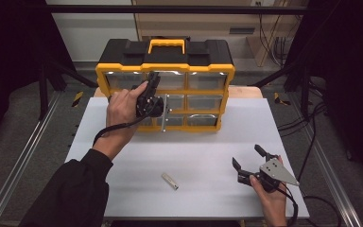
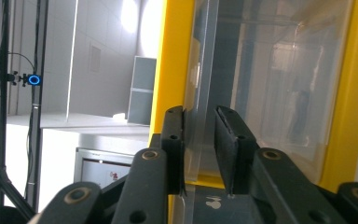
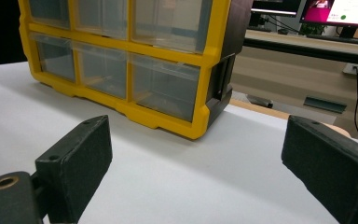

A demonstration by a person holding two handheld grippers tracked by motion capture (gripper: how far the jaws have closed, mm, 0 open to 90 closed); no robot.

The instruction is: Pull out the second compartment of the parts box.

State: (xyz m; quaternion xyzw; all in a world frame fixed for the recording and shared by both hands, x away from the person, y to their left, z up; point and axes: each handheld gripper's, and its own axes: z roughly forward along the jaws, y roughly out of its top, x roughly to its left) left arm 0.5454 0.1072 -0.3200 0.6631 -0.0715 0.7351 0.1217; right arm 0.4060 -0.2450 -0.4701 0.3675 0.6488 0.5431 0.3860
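Left gripper view: I have the left gripper [image 2: 199,140] narrowed around the clear drawer front [image 2: 200,93] of the organizer [image 1: 165,71], ready to pull; right gripper [image 1: 249,157] rests wide on the tabletop [image 1: 208,142].

Yellow-and-black plastic drawer cabinet [image 1: 208,56] stands at far edge of white desk [image 1: 208,142], centred, drawers facing person. Left gripper [image 1: 150,97] up against cabinet front, at left-of-centre drawer column, middle row; its jaws sit either side of clear plastic drawer lip [image 2: 200,107]. Right gripper [image 1: 250,158] near desk's front right corner, well apart from cabinet, jaws pointing toward it. Small metal cylinder [image 1: 169,181] lies on desk near front edge, centre, between both hands, left of right gripper, well before cabinet.
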